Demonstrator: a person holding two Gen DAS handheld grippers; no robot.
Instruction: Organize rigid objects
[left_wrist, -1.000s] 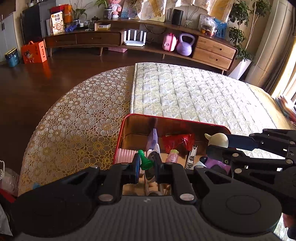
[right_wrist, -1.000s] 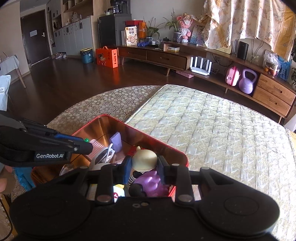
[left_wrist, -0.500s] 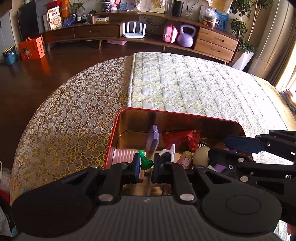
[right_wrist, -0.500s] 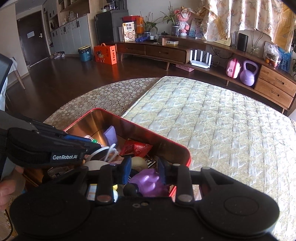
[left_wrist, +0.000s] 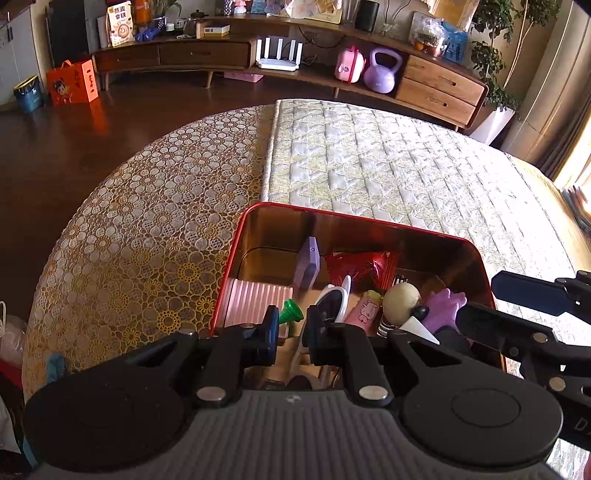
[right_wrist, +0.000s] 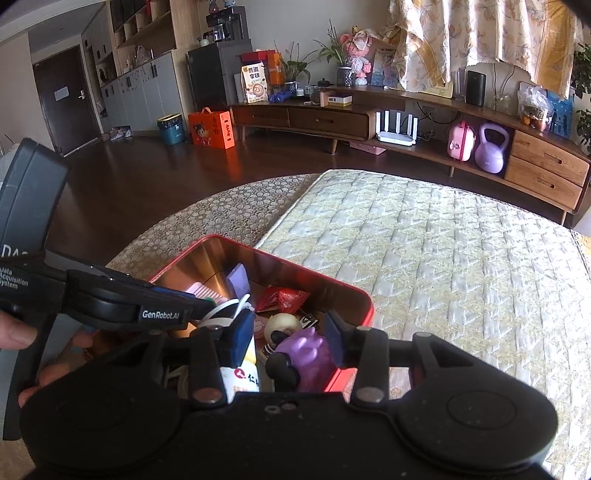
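Observation:
A red tin box (left_wrist: 369, 221) (right_wrist: 354, 291) on the table holds several small objects. My left gripper (left_wrist: 291, 326) hangs over its near left part with jaws parted; a green pawn-shaped piece (left_wrist: 291, 312) lies loose between them, against the left finger. My right gripper (right_wrist: 290, 334) is open over the box's right side, and the purple figure (right_wrist: 306, 350) with the cream ball head (right_wrist: 282, 323) lies in the box between its fingers. The figure also shows in the left wrist view (left_wrist: 441, 306). A pink ribbed block (left_wrist: 251, 304), a lilac card (left_wrist: 308, 260) and a red wrapper (left_wrist: 362, 264) lie in the box.
The table has a gold lace cloth (left_wrist: 147, 236) on the left and a quilted pad (left_wrist: 388, 162) beyond the box. A wooden sideboard (right_wrist: 406, 122) stands far behind across dark floor. The hand holding the left gripper (right_wrist: 22, 332) is at the right wrist view's left edge.
My right gripper opened and let the purple figure drop into the box. My left gripper's jaws parted around the green piece. Both moved slightly lower over the box.

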